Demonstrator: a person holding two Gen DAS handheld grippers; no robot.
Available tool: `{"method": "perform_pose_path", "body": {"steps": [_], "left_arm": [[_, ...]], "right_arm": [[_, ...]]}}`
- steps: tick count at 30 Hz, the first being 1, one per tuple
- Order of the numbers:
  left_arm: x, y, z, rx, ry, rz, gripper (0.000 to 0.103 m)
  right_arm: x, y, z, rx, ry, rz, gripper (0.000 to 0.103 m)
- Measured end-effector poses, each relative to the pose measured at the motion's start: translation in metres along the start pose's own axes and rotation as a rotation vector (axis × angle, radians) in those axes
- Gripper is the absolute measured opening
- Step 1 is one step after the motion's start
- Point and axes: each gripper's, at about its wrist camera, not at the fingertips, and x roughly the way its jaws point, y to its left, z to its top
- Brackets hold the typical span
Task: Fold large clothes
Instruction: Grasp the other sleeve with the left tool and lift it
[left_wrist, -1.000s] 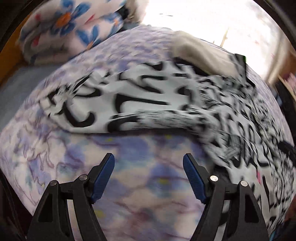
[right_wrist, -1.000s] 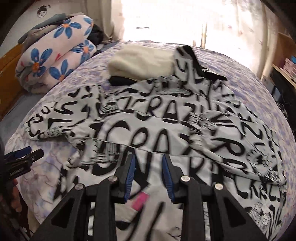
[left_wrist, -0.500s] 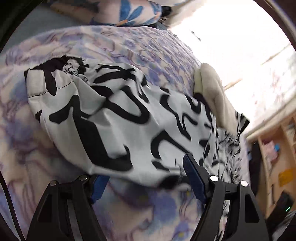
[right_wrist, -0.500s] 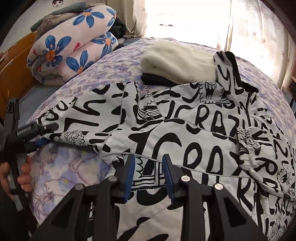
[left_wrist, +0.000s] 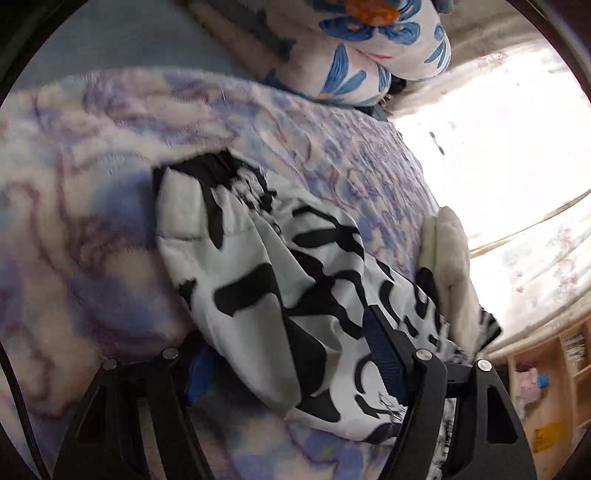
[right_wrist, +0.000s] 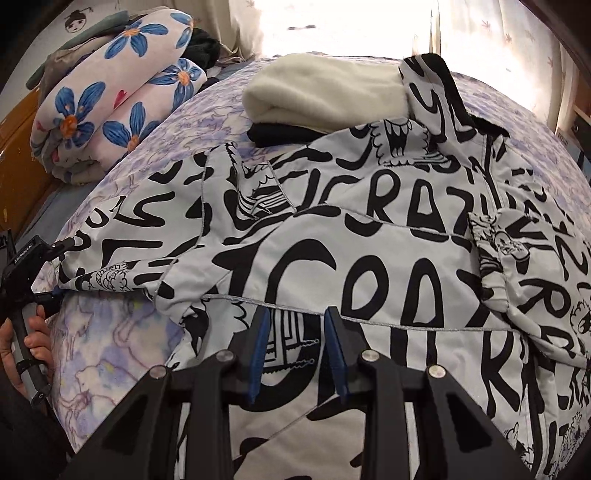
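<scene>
A large white jacket with black lettering (right_wrist: 369, 236) lies spread on the bed. Its left sleeve (left_wrist: 258, 280) stretches toward my left gripper (left_wrist: 291, 354), whose open blue-padded jaws straddle the sleeve, the left finger partly hidden under the cloth. The sleeve's dark cuff (left_wrist: 214, 170) lies farther ahead. In the right wrist view the left gripper (right_wrist: 48, 266) shows at the sleeve end at far left. My right gripper (right_wrist: 297, 347) hovers over the jacket's lower body, its jaws a narrow gap apart and holding nothing.
The bed has a purple-patterned blanket (right_wrist: 122, 332). A folded cream fleece on a dark garment (right_wrist: 325, 96) sits beyond the jacket. Rolled blue-flower bedding (right_wrist: 110, 103) lies at the back left. Wooden shelves (left_wrist: 546, 387) stand to the right. A bright window is behind.
My left gripper has moved in over the sleeve, so the cloth now lies between its open jaws. My right gripper has moved closer over the jacket body, still narrowly open.
</scene>
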Motion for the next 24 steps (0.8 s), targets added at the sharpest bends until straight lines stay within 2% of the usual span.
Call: {"method": "perform_pose_path", "body": {"steps": [2, 5, 7, 8, 10, 11, 12, 13, 16, 17, 20, 24], "left_arm": [[-0.01, -0.001, 0.003, 0.036, -0.044, 0.055, 0.072], [-0.004, 0.002, 0.007, 0.026, -0.032, 0.091, 0.07], [0.003, 0.0, 0.007, 0.07, -0.031, 0.139, 0.065], [0.008, -0.004, 0.005, 0.116, -0.031, 0.182, 0.059], [0.015, -0.01, 0.003, 0.206, -0.019, 0.282, 0.039], [0.017, -0.015, 0.002, 0.249, -0.015, 0.33, 0.008], [0.014, -0.022, 0.001, 0.285, -0.024, 0.393, 0.005], [0.011, -0.029, 0.001, 0.303, -0.035, 0.406, 0.004], [-0.02, -0.066, -0.004, 0.365, -0.13, 0.373, 0.003], [-0.036, -0.087, -0.008, 0.398, -0.17, 0.335, 0.003], [-0.073, -0.147, -0.025, 0.482, -0.228, 0.179, 0.003], [-0.108, -0.247, -0.078, 0.666, -0.248, -0.031, 0.004]], "right_arm": [[-0.001, -0.005, -0.002, 0.01, -0.002, 0.007, 0.03], [-0.001, -0.01, -0.005, 0.021, -0.001, 0.012, 0.03], [-0.001, -0.014, -0.006, 0.029, 0.006, 0.016, 0.03], [0.0, -0.015, -0.006, 0.029, 0.012, 0.014, 0.03], [0.0, -0.017, -0.007, 0.038, 0.019, 0.02, 0.03], [-0.001, -0.018, -0.007, 0.042, 0.017, 0.025, 0.03], [-0.003, -0.02, -0.007, 0.046, 0.014, 0.03, 0.03], [-0.006, -0.021, -0.007, 0.049, 0.008, 0.034, 0.03], [-0.019, -0.029, -0.008, 0.058, -0.024, 0.043, 0.03], [-0.023, -0.033, -0.008, 0.062, -0.036, 0.042, 0.03], [-0.039, -0.049, -0.011, 0.094, -0.068, 0.043, 0.03], [-0.062, -0.081, -0.019, 0.156, -0.11, 0.032, 0.03]]}}
